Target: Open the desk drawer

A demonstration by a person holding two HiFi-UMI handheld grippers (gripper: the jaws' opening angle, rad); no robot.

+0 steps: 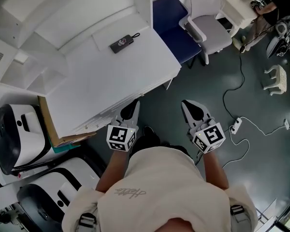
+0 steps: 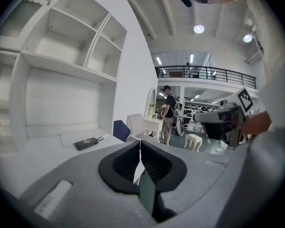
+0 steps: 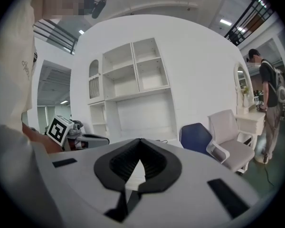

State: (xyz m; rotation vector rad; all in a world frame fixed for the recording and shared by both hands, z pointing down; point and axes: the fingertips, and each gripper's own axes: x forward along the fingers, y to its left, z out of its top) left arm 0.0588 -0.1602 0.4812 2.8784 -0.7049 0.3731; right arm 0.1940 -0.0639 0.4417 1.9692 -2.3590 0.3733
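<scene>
Approach step. Drawer (image 1: 100,119) shut under desk (image 1: 111,76) front edge, at 9 o'clock of left gripper (image 1: 133,106), untouched. Right gripper (image 1: 189,106) at 3 o'clock. Fingers on both pressed together, empty. Next, likely: spread fingers, grip drawer front, pull.

The drawer front seems hidden under the desk top (image 1: 101,81); the dark device (image 1: 122,43) on it is unidentifiable.
</scene>
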